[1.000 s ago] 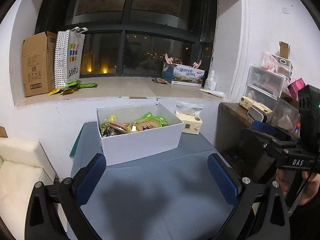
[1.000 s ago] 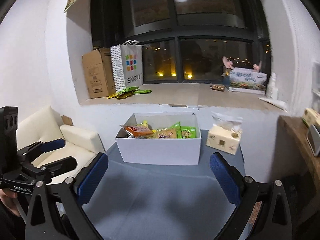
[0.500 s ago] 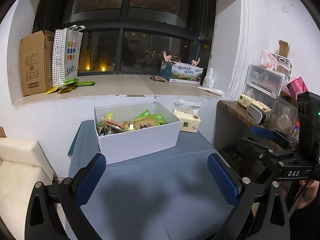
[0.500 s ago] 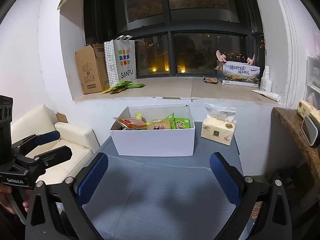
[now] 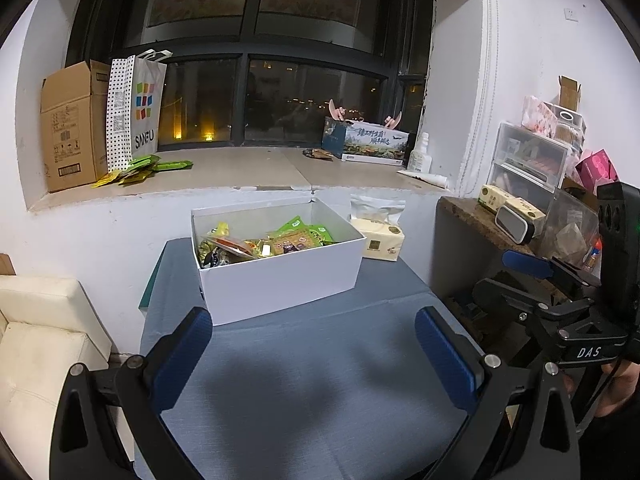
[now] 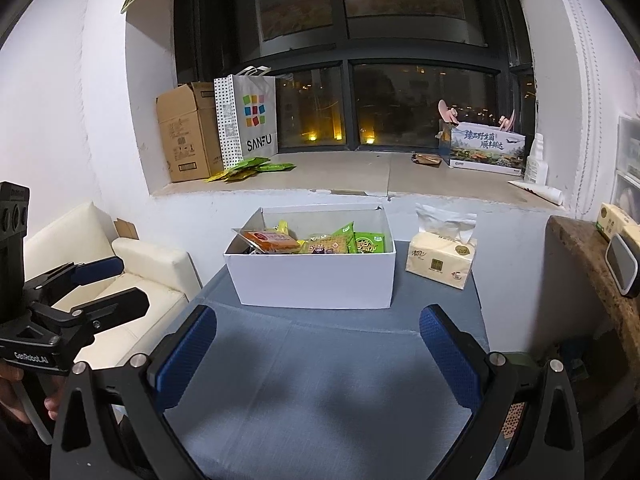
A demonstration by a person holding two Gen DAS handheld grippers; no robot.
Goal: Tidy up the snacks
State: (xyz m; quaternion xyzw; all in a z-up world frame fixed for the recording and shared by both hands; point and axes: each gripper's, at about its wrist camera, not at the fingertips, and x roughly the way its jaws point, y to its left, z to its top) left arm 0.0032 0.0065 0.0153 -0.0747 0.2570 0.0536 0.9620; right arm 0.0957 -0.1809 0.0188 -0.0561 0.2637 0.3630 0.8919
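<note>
The grey-blue table [image 6: 320, 380] fills the lower centre of both your wrist views, its near half bare under your grippers, and the window sill [image 6: 340, 176] runs across the middle of the frame behind it. On the far part of the table, centre frame, sits the white box [image 6: 316, 280], open at the top and holding the snack packets [image 6: 316, 242]: an orange one to the left, green ones to the right, piled loosely inside. Just right of the box stands a tissue pack [image 6: 440, 264], apart from it. At the left of the sill you see a cardboard carton [image 5: 72, 124] with a SANFU paper bag [image 5: 136, 112] leaning against it, and a few loose green packets [image 5: 144, 170] lie at the bag's foot. Your left gripper [image 5: 314, 356] hangs above the table short of the box, blue pads spread wide with nothing between them. Your right gripper [image 6: 318, 354] does likewise, pads wide apart and holding nothing, facing the box front squarely from above the near table
</note>
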